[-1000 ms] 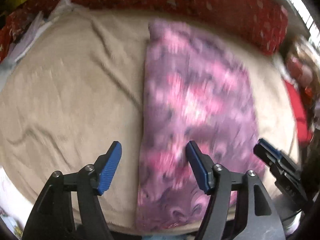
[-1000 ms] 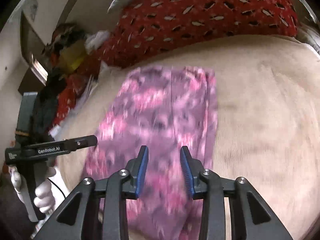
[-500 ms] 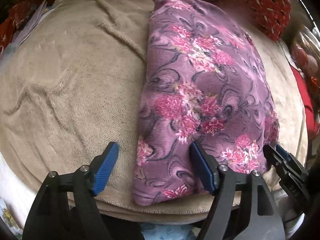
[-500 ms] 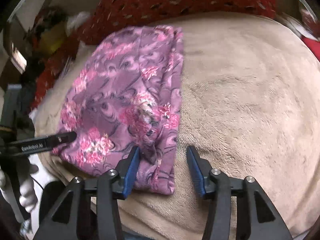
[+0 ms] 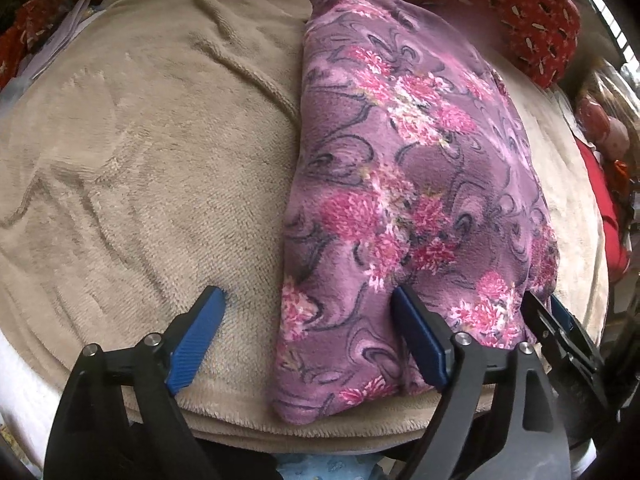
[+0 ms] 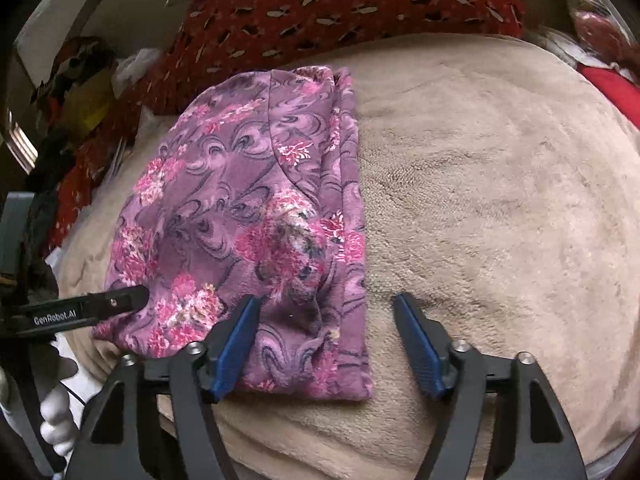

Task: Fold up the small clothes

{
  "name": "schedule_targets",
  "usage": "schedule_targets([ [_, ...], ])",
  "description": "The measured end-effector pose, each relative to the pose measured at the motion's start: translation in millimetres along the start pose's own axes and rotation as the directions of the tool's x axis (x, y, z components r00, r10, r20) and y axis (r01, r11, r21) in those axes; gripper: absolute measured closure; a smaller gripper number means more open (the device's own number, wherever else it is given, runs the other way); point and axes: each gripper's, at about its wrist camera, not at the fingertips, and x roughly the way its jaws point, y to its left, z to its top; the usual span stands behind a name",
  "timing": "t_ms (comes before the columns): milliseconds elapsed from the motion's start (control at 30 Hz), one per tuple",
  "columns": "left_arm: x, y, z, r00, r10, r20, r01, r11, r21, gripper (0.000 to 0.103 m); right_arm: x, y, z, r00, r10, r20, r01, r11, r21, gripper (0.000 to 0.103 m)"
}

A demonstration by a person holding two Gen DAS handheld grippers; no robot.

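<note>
A: Where do we stand with the purple floral garment (image 5: 404, 184)?

B: We see it lying folded into a long strip on the beige blanket (image 5: 132, 152), which we take as our landmark. It runs from the blanket's near edge up towards the red patterned cloth (image 6: 352, 4) at the blanket's far side.

A: And our left gripper (image 5: 306, 332)?

B: Its jaws are spread wide and opening further. They straddle the garment's left long edge near the blanket's near edge: one blue pad (image 5: 196, 344) is over bare blanket, the other over the fabric. We see neither pad pressing the cloth.

A: The right gripper (image 6: 324, 344)?

B: Also opening, jaws apart. It straddles the garment's right long edge at the near corner, one pad over the floral fabric, the other over bare blanket. Nothing is pinched there either.

A: Anything else around the blanket?

B: In the right wrist view, a white-gloved hand (image 6: 56, 416) shows off the blanket's left edge, below the left gripper's black finger, whose tip lies over the garment's near left corner.
</note>
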Motion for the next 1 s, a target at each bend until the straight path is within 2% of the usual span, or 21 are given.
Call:
schedule_targets([
  [167,5,0,2,1.000,-0.021,-0.014,0.022,1.000,0.018,0.010,3,10,5,0.998,-0.051,-0.040,0.049,0.998,-0.045,0.019],
  [267,-7,2,-7,1.000,-0.021,0.003,0.021,0.999,0.026,0.010,3,11,11,0.992,-0.064,-0.109,0.056,0.995,-0.078,0.019],
  [333,-15,7,-16,0.999,0.007,0.032,-0.008,1.000,0.024,0.010,0,11,14,0.985,-0.093,-0.148,0.079,0.992,-0.100,0.019],
  [400,-24,12,-25,0.997,0.043,0.057,-0.045,0.999,0.023,0.010,-9,11,15,0.978,-0.146,-0.149,0.128,0.984,-0.122,0.019],
  [533,-42,12,-44,0.987,0.113,0.118,-0.117,0.993,0.031,0.010,-39,18,7,0.977,-0.212,-0.037,0.203,0.964,-0.173,0.019],
  [700,-59,2,-67,0.969,0.162,0.185,-0.176,0.982,0.067,0.010,-69,36,-7,0.973,-0.217,0.074,0.228,0.945,-0.234,0.019],
  [767,-63,-3,-73,0.967,0.161,0.198,-0.178,0.981,0.074,0.010,-81,42,-13,0.973,-0.205,0.109,0.227,0.940,-0.254,0.019],
  [1000,-75,-15,-85,0.975,0.115,0.190,-0.136,0.986,0.100,0.010,-110,44,-19,0.967,-0.190,0.168,0.230,0.938,-0.261,0.017],
])
